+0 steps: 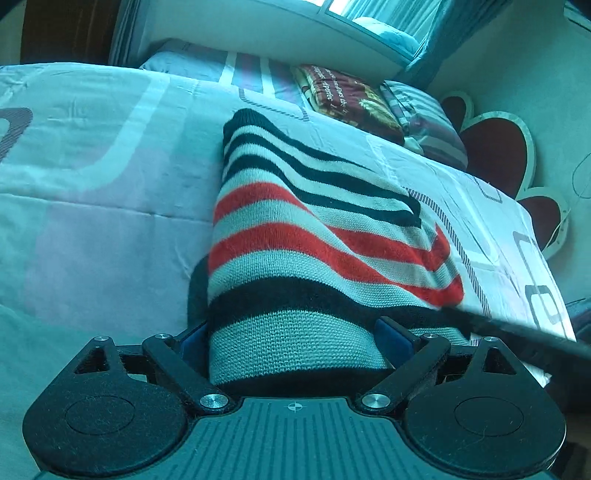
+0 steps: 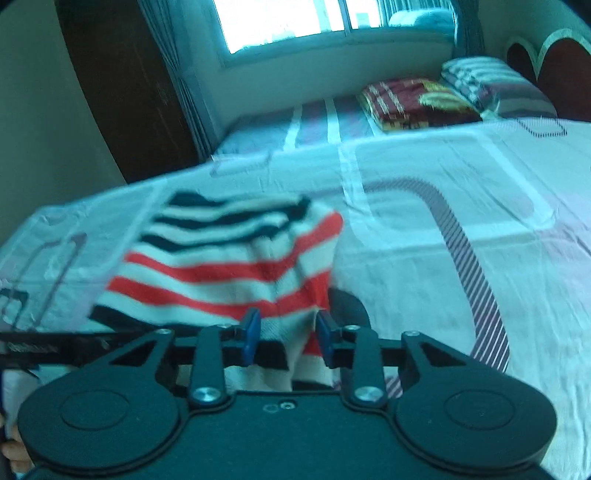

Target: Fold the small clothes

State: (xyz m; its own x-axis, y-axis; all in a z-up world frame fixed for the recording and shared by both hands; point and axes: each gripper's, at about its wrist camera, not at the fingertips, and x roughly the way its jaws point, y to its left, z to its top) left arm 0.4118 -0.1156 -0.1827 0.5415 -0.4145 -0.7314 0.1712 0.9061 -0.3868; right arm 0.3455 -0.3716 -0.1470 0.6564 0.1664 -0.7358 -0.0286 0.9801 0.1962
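A knit garment (image 1: 314,229) with black, white and red stripes lies on the bed. In the left wrist view its near end fills the gap between the blue pads (image 1: 391,332) of my left gripper (image 1: 291,334), whose jaws stand wide apart, open. The black finger (image 1: 517,332) of the other gripper crosses the garment's right edge. In the right wrist view, which is blurred, the garment (image 2: 229,266) lies ahead and to the left. My right gripper (image 2: 289,334) is partly open at its near right corner, with cloth between the blue pads (image 2: 251,332) but not clearly squeezed.
The pale patterned bed cover (image 1: 92,184) (image 2: 443,221) spreads all around. At the far end lie a folded dark red blanket (image 1: 347,99) (image 2: 406,99) and a striped pillow (image 1: 424,122) (image 2: 495,81). A red heart-shaped headboard (image 1: 495,147) stands right; a window (image 2: 288,22) is behind.
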